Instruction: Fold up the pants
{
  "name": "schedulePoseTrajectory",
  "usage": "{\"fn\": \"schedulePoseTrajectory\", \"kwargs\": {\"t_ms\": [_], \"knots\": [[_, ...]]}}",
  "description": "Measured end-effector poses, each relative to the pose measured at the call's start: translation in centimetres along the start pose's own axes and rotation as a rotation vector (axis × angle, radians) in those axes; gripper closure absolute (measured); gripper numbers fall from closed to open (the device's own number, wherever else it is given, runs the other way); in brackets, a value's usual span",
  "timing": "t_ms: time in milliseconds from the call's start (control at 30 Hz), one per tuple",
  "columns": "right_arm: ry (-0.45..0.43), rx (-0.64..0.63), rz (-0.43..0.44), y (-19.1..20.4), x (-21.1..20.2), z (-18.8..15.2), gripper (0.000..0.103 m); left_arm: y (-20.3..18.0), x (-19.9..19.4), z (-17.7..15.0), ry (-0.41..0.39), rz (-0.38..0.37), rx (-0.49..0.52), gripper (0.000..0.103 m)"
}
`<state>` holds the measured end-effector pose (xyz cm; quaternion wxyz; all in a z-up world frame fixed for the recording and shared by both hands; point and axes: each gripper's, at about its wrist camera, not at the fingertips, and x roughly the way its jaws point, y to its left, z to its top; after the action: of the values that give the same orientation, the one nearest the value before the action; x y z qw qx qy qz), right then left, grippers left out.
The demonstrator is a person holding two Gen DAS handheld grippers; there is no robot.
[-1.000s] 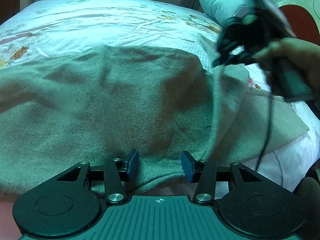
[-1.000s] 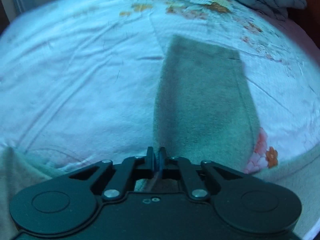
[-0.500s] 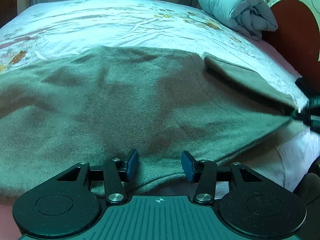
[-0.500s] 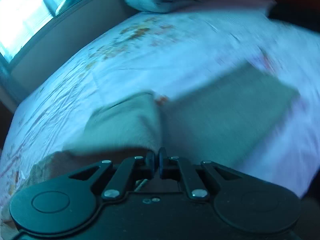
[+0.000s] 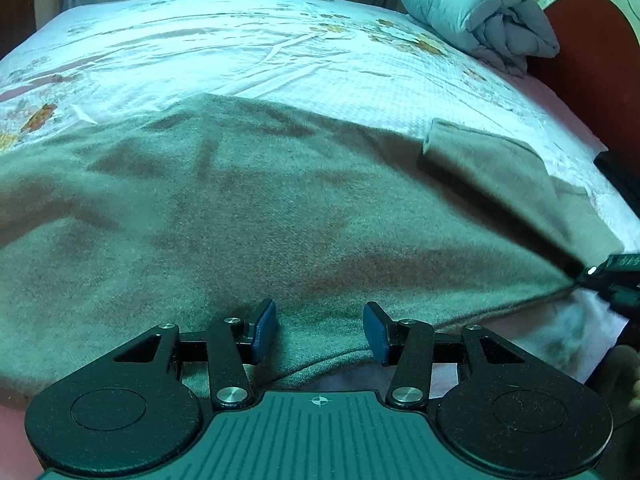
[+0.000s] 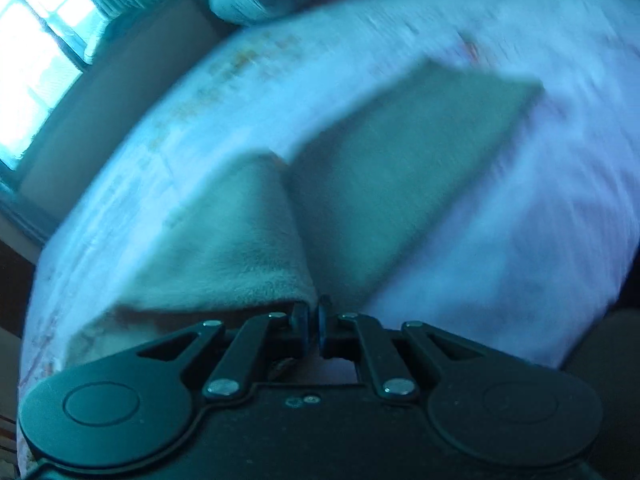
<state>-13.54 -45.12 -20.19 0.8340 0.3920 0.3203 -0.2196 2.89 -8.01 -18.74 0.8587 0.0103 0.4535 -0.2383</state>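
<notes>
Grey-green fleece pants [image 5: 280,208] lie spread across the bed. My left gripper [image 5: 320,330] stands open over their near edge, its blue pads apart with the cloth lying flat between and under them. At the far right my right gripper [image 5: 600,274] is shut on the pants' right-hand edge and holds it taut, low by the side of the bed. In the blurred right wrist view, the right gripper [image 6: 314,320] is pinched on a pale fold of the pants [image 6: 240,240]. A darker flat leg [image 6: 400,180] stretches away beyond it.
A white flowered sheet [image 5: 240,52] covers the bed. A rolled grey quilt [image 5: 480,20] lies at the far right corner against a red headboard [image 5: 592,52]. A bright window [image 6: 36,60] shows at the left of the right wrist view.
My right gripper swung from high above the pants down to the right side of the bed, drawing the held cloth out taut. The left gripper stayed put and open.
</notes>
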Motion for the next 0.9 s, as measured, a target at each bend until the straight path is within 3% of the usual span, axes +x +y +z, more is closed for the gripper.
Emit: {"fn": "schedulePoseTrajectory", "kwargs": {"t_ms": [100, 167, 300, 500, 700, 800, 900], "knots": [[0.004, -0.032, 0.006, 0.1, 0.4, 0.0, 0.103, -1.1, -1.0, 0.3, -0.011, -0.006, 0.016, 0.054], [-0.003, -0.067, 0.009, 0.7, 0.0, 0.1, 0.094, -2.5, -1.3, 0.4, -0.020, -0.035, 0.036, 0.054], [-0.054, -0.190, -0.026, 2.3, -1.4, 0.0, 0.054, -6.5, -0.6, 0.9, -0.014, -0.105, 0.093, 0.054], [-0.234, -0.640, -0.115, 6.4, -3.1, -1.3, 0.053, -10.2, 2.5, 0.7, 0.024, -0.123, 0.150, 0.052], [-0.286, -1.060, -0.148, 11.0, -0.9, -3.3, 0.053, -9.7, 2.8, 0.0, 0.030, -0.145, 0.106, 0.050], [-0.281, -1.204, -0.134, 12.9, 0.5, -4.2, 0.052, -9.7, 2.8, -0.2, 0.025, -0.141, 0.108, 0.050], [-0.248, -1.233, -0.050, 15.3, 1.0, -4.0, 0.052, -9.7, 3.0, -0.2, 0.020, -0.138, 0.112, 0.049]]}}
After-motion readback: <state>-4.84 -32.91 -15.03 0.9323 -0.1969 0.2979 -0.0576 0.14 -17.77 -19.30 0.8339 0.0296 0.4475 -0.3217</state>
